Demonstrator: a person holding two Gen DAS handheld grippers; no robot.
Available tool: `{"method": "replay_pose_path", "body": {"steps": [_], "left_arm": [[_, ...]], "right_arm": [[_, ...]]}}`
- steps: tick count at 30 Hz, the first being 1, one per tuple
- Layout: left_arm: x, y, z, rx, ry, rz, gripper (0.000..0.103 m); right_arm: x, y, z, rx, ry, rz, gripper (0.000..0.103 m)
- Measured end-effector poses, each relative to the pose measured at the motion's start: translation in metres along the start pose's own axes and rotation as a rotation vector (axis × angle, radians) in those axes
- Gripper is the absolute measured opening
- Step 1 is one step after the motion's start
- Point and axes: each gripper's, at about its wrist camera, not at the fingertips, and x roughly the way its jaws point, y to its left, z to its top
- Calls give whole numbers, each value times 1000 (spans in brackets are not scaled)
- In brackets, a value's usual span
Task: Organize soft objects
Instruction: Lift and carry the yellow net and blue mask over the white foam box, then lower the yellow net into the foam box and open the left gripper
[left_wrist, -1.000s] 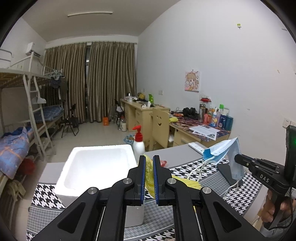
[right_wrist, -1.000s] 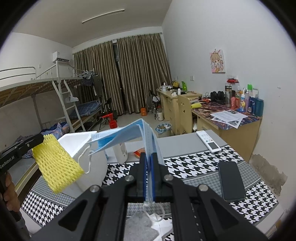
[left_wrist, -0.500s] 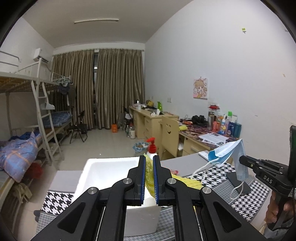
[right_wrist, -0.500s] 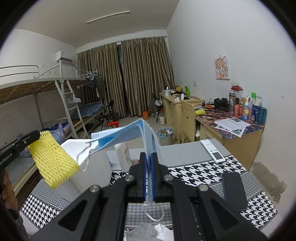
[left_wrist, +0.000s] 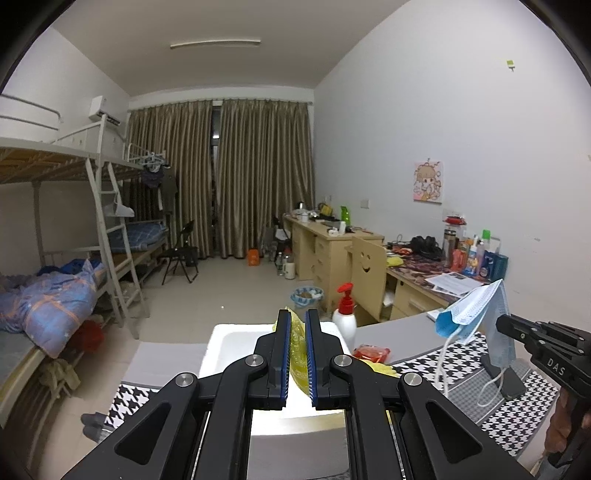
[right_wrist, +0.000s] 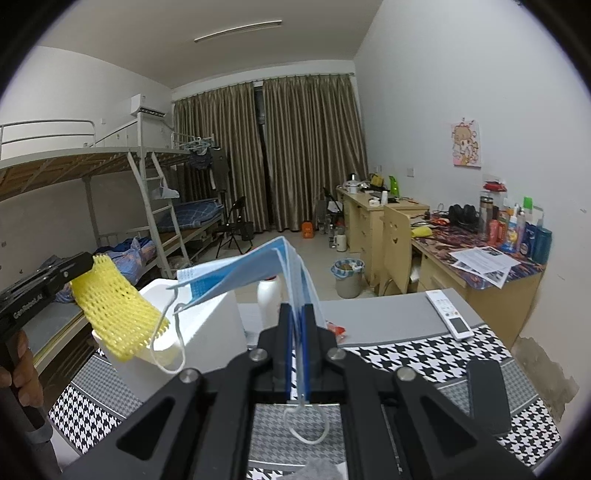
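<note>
Foam box (left_wrist: 236, 347) as landmark: left tool (left_wrist: 296, 325) clamps yellow foam net (right_wrist: 118, 306) above it, right tool (right_wrist: 297, 314) pinches blue mask (right_wrist: 236, 273) alongside (both likely bound inside).

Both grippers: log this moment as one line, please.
left gripper: shut on yellow foam net | right gripper: shut on blue face mask | both above white foam box

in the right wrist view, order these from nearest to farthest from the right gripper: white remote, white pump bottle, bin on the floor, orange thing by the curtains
1. White pump bottle, just behind the right gripper, slightly left.
2. White remote, on the table to the right.
3. Bin, on the floor beyond the table.
4. Orange container, far back by the curtains.
</note>
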Motion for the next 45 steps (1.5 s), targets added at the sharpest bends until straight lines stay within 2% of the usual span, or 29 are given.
{"method": "replay_pose_path", "body": {"steps": [10, 24, 45], "left_arm": [[12, 14, 2, -10, 10, 56, 8], [35, 26, -5, -13, 72, 107, 8], [82, 38, -17, -21, 211, 102, 9]], "right_arm": [[12, 21, 9, -23, 11, 53, 7], [26, 36, 13, -49, 44, 96, 7], [41, 49, 17, -77, 77, 92, 7]]}}
